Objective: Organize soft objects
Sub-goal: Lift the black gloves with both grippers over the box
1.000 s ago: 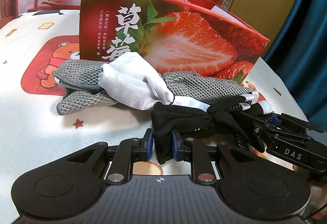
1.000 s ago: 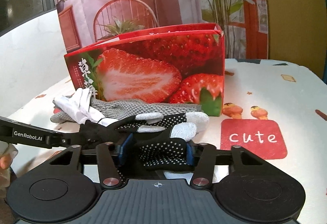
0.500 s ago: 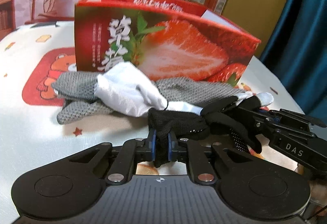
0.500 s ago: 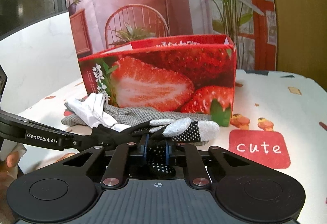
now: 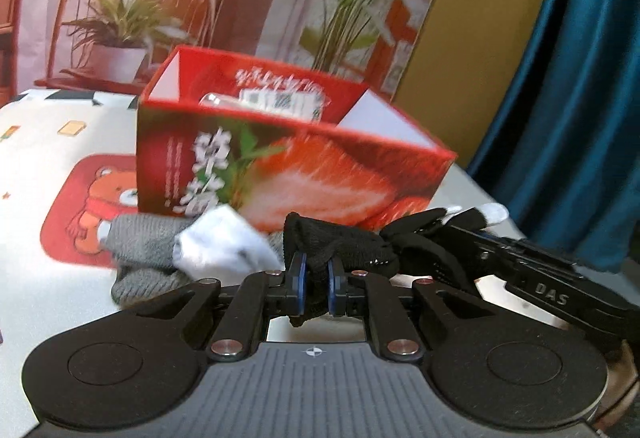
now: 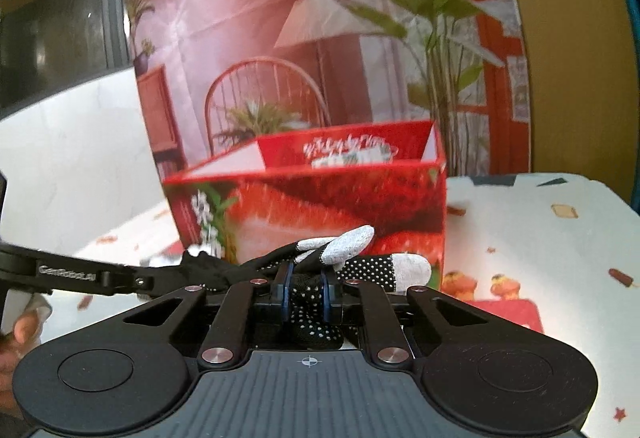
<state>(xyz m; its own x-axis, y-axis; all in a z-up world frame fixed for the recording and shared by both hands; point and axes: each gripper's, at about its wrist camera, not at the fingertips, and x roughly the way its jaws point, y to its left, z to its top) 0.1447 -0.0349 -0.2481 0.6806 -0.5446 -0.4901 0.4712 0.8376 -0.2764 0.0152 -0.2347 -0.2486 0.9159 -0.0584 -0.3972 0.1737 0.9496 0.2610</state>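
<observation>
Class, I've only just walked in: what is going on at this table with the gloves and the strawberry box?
A person holds a gripper in each hand, and both grip one black dotted glove. The left gripper has its jaws shut on the cuff end, the right gripper on the finger end. The open strawberry box stands just behind. A grey glove and a white glove lie on the table before the box.

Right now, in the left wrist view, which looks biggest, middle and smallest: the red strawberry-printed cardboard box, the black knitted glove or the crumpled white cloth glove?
1. Red strawberry-printed cardboard box
2. Black knitted glove; it sits nearer the camera.
3. Crumpled white cloth glove, though blurred.
</observation>
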